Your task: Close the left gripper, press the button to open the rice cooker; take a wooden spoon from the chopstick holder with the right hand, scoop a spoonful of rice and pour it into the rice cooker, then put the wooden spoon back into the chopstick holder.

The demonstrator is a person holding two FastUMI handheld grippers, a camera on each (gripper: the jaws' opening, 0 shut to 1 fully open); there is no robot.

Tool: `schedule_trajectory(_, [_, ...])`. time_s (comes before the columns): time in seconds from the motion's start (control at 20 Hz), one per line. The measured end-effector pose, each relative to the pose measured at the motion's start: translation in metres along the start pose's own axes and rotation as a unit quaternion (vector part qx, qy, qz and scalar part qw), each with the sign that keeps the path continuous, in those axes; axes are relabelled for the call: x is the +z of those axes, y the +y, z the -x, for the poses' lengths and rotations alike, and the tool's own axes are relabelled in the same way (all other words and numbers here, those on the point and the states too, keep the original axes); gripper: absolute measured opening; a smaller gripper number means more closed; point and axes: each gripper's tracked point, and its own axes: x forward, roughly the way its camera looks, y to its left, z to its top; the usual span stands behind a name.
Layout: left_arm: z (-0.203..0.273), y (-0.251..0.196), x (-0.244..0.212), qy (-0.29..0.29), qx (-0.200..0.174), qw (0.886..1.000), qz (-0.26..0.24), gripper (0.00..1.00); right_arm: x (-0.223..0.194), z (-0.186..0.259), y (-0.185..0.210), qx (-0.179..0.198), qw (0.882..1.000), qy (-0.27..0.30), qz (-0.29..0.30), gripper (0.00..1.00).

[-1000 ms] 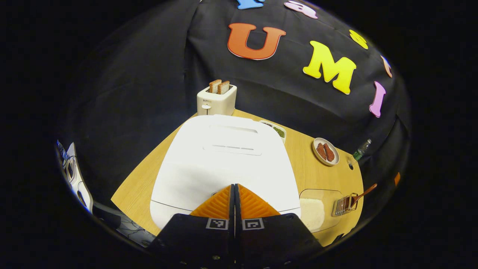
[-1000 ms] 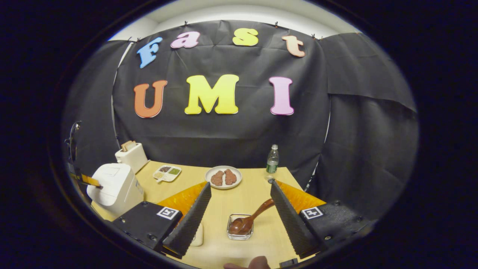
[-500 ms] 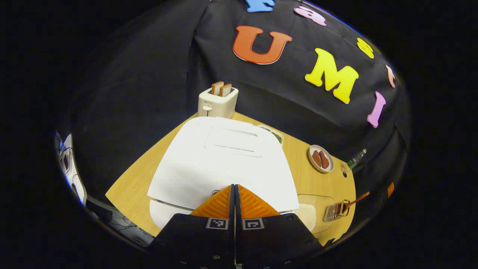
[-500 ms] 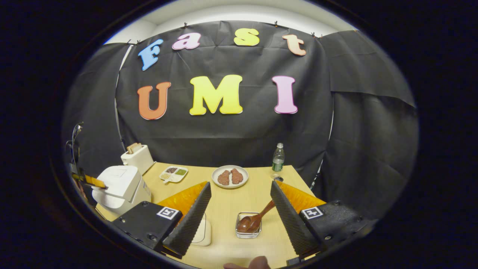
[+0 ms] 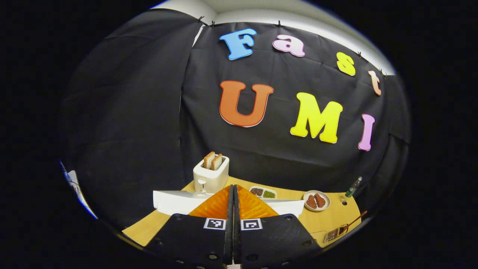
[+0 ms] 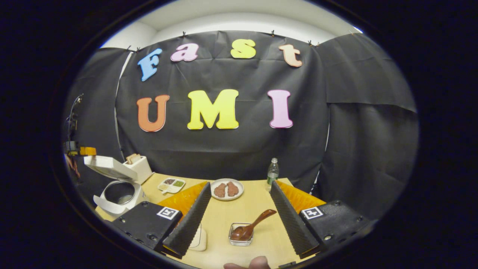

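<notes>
Rice cooker (image 6: 118,190) stands at the far left of the surface (image 6: 239,213) in the right gripper view, lid raised and tilted back, dark inner pot exposed; the toaster (image 6: 139,167) sits just behind it. In the left gripper view the white edge of the raised lid (image 5: 171,200) runs across just beyond the left gripper (image 5: 233,194), whose jaws are clenched tip to tip with nothing between them; whether the tips touch the lid cannot be told. The left gripper's own position in the right gripper view is a small shape above and left of the lid, too small to read. Right gripper (image 6: 239,198) has its jaws released wide, nothing held. The wooden spoon (image 6: 252,226) lies between those jaws and nearer the camera than their tips, bowl down in the chopstick holder (image 6: 241,239), handle leaning up and to the right toward the right-hand jaw but apart from it. A pale rice container (image 6: 198,239) sits just beside the left-hand jaw, partly hidden by it. Farther back on the surface: a divided dish (image 6: 170,184), a plate with two brown pieces (image 6: 226,189) and a bottle (image 6: 273,170). A fingertip (image 6: 248,263) shows at the bottom edge.
</notes>
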Motion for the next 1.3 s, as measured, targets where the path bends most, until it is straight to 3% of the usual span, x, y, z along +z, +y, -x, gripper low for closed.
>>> schedule_trajectory(0.25, [0.028, -0.021, 0.041, -0.076, -0.021, 0.996, -0.032, 0.03, 0.006, 0.009, -0.021, -0.011, 1.000, -0.016, -0.001, 1.00])
schedule_trajectory(0.35, [0.048, -0.032, 0.050, -0.096, -0.027, 0.994, -0.048, 0.10, 0.000, 0.012, -0.026, -0.012, 1.000, -0.011, -0.010, 1.00])
schedule_trajectory(0.5, [0.074, -0.042, 0.067, -0.121, -0.032, 0.991, -0.056, 0.36, -0.012, 0.015, -0.030, -0.010, 1.000, 0.001, -0.014, 1.00])
schedule_trajectory(0.6, [0.091, -0.045, 0.068, -0.127, -0.032, 0.990, -0.054, 0.72, -0.018, 0.017, -0.029, 0.000, 1.000, 0.007, -0.012, 1.00])
schedule_trajectory(0.65, [0.097, -0.044, 0.067, -0.126, -0.034, 0.990, -0.051, 0.80, -0.021, 0.018, -0.029, 0.005, 1.000, 0.009, -0.012, 1.00])
schedule_trajectory(0.7, [0.105, -0.045, 0.065, -0.124, -0.036, 0.990, -0.050, 0.96, -0.027, 0.019, -0.031, 0.008, 1.000, 0.014, -0.013, 1.00])
schedule_trajectory(1.0, [0.135, -0.043, 0.058, -0.122, -0.028, 0.990, -0.064, 0.94, -0.078, 0.006, -0.047, 0.011, 0.998, 0.059, -0.036, 1.00])
schedule_trajectory(1.3, [0.141, -0.055, 0.052, -0.114, -0.026, 0.991, -0.068, 0.94, -0.134, -0.034, -0.051, 0.030, 0.990, 0.118, -0.071, 1.00])
